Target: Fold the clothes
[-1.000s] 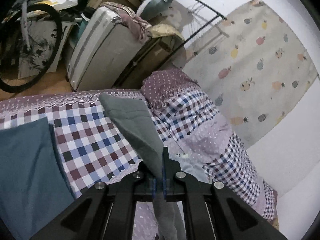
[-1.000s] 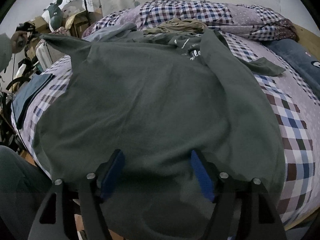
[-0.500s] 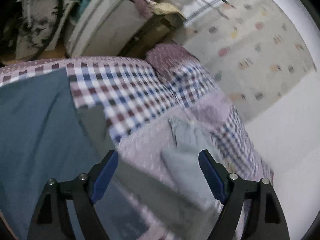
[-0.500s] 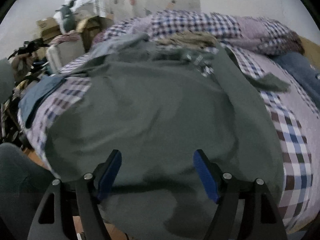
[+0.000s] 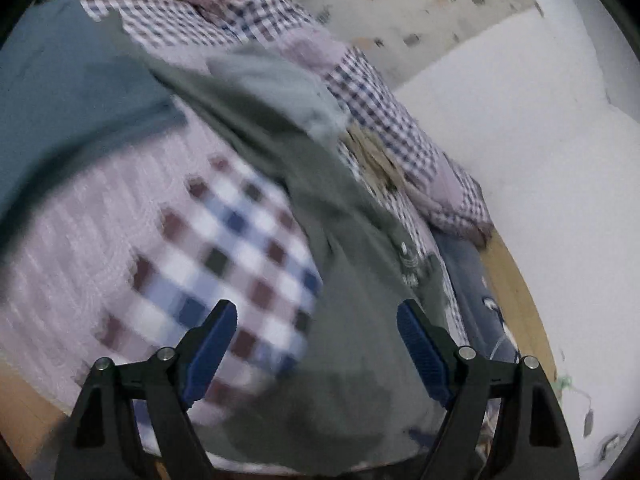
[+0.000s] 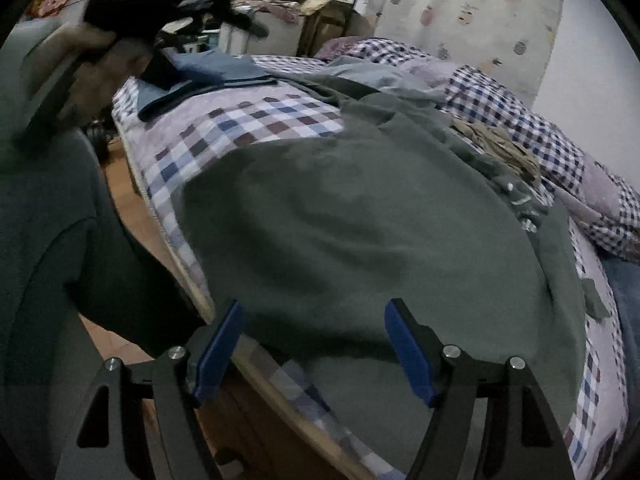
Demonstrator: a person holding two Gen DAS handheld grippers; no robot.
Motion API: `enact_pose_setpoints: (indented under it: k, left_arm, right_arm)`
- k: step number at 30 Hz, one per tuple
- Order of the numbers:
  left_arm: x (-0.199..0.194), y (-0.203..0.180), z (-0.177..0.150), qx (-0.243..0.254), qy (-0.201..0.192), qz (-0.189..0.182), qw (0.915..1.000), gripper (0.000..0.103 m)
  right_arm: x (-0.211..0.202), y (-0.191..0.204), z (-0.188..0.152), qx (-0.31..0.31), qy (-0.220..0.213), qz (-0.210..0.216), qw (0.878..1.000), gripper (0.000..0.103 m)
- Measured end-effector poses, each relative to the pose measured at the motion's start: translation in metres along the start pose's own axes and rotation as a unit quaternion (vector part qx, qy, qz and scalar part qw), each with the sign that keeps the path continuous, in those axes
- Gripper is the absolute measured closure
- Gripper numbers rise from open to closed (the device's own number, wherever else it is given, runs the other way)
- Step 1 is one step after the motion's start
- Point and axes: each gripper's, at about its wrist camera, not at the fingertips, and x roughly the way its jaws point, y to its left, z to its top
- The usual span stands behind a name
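**Grey-green shirt spread on checked bed**

Soft, matte shirt (image 6: 360, 232) lying broad and rounded over the plaid bedspread (image 6: 256, 120), hem at the bed's near edge. Left gripper (image 5: 316, 344) and right gripper (image 6: 314, 340) above that hem, blue ribbed pads wide apart, empty. Folded blue cloth (image 6: 208, 70) at the bed's far corner.

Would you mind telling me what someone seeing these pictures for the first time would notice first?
The big dark green garment spread across the checked bedspread dominates both views, reaching the bed's near edge. Both grippers, left and right, hang open above it, holding nothing. A folded blue garment lies at the bed's far left corner in the right wrist view.
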Motion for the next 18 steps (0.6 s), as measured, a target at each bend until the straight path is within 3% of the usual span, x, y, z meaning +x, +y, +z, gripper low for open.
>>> enact_pose_setpoints:
  k: [3, 6, 8, 13, 18]
  left_arm:
    - [0.023, -0.017, -0.028, 0.059, 0.045, 0.059, 0.9955, 0.018]
    - [0.025, -0.038, -0.034, 0.121, 0.037, 0.08, 0.9888, 0.018]
    - [0.027, -0.042, -0.036, 0.13, 0.036, 0.093, 0.9864, 0.018]
    - [0.03, -0.047, -0.034, 0.124, 0.027, 0.096, 0.9873, 0.018]
    - [0.038, -0.05, -0.033, 0.125, 0.026, 0.079, 0.9887, 0.018]
  right_arm:
    - [-0.01, -0.023, -0.002, 0.047, -0.008, -0.019, 0.999, 0.027]
    - [-0.023, -0.055, -0.007, 0.121, -0.023, -0.029, 0.992, 0.026]
    - [-0.033, -0.084, -0.013, 0.189, -0.04, -0.033, 0.981, 0.026]
    - [-0.062, -0.157, -0.038, 0.342, -0.079, -0.05, 0.935, 0.026]
    - [-0.081, -0.218, -0.063, 0.446, -0.114, -0.051, 0.886, 0.025]
